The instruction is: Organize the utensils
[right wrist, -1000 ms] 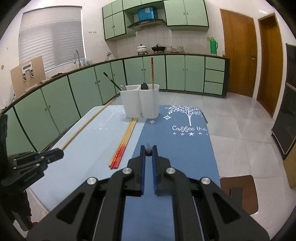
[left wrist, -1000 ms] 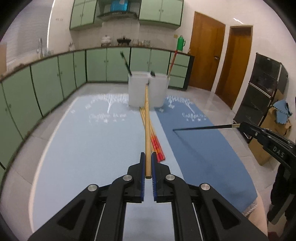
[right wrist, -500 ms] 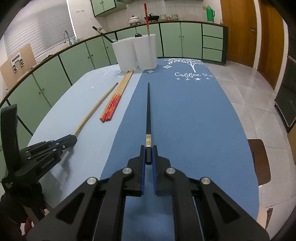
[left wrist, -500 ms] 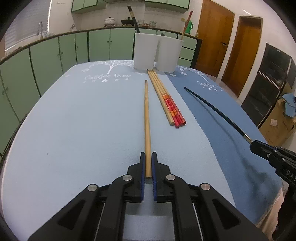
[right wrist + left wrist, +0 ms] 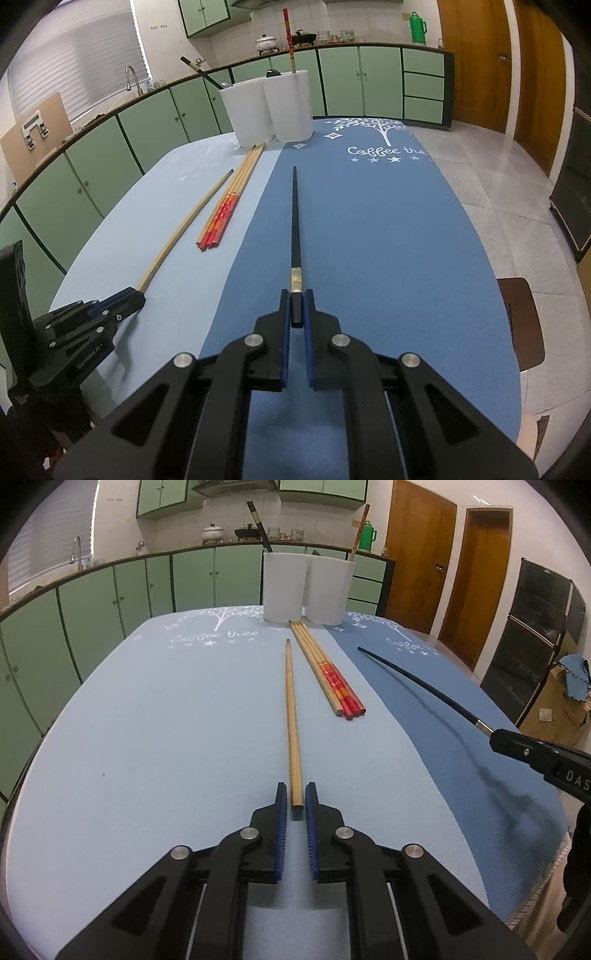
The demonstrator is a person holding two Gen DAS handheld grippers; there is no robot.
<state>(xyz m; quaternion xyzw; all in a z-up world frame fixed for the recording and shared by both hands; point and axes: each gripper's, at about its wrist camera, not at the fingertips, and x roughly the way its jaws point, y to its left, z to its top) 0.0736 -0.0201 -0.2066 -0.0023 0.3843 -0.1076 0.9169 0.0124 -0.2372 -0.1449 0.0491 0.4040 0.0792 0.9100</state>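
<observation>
My left gripper [image 5: 296, 800] has its jaws slightly parted around the near end of a plain wooden chopstick [image 5: 291, 716] that lies flat on the light blue mat [image 5: 147, 738]. My right gripper [image 5: 296, 308] has its jaws slightly parted around the end of a black chopstick [image 5: 294, 214] lying on the dark blue mat [image 5: 388, 229]. Several red-ended wooden chopsticks [image 5: 325, 672] lie bundled between them. Two white holders [image 5: 308, 587] stand at the far end, with a black utensil and a red-topped chopstick sticking out.
The table edge curves close on the left [image 5: 22, 775] and drops to tiled floor on the right [image 5: 517, 184]. Green cabinets [image 5: 110, 598] run behind the table. A brown stool [image 5: 524, 325] stands by the right side.
Both grippers lowered their chopsticks from the air onto the mats. The jaws of both have now loosened, showing small gaps beside each chopstick.
</observation>
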